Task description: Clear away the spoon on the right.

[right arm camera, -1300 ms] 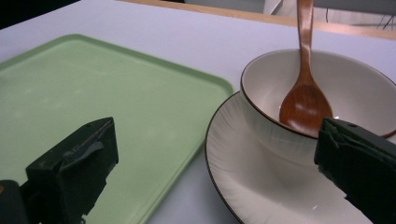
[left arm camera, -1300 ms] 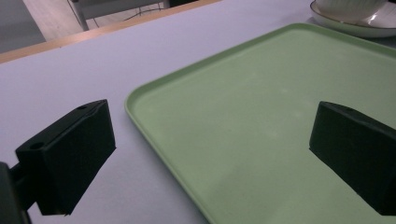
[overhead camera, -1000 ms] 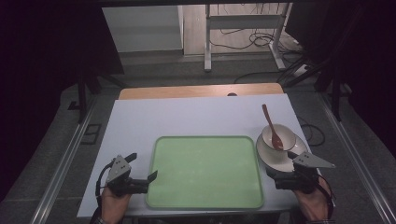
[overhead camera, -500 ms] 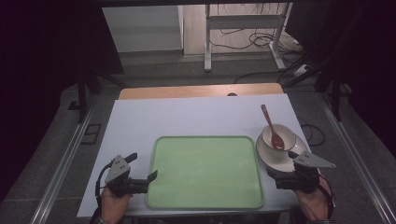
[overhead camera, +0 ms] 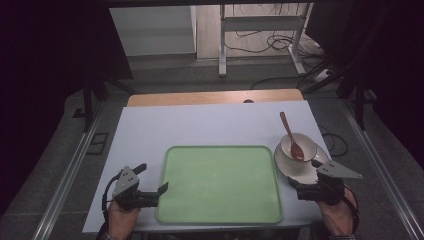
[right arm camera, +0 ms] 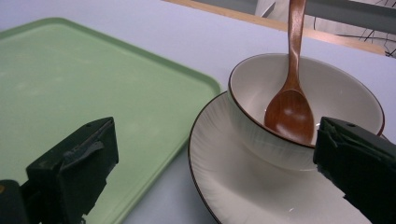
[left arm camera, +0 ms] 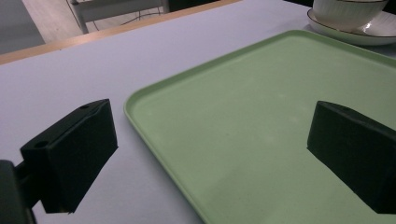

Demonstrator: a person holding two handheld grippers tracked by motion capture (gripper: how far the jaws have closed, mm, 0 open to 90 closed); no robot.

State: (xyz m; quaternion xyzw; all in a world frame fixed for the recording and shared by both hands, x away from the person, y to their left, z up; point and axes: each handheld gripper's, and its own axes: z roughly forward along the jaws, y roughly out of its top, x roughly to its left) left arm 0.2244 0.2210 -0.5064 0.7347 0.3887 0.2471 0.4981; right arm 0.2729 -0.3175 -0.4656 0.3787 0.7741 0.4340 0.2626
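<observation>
On the white table (overhead camera: 210, 125) a green tray (overhead camera: 220, 182) is flanked by the spread, empty left gripper (overhead camera: 150, 192) and right gripper (overhead camera: 305, 186) (nothing grasped yet), so a reach for the spoon-holding bowl (overhead camera: 298, 146) is judged next.

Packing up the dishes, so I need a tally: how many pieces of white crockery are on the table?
2: a white bowl holding a wooden spoon, and the white plate it sits on, both right of the green tray.

Black grippers with blocky jaws, grey triangular plates, trailing cables.
</observation>
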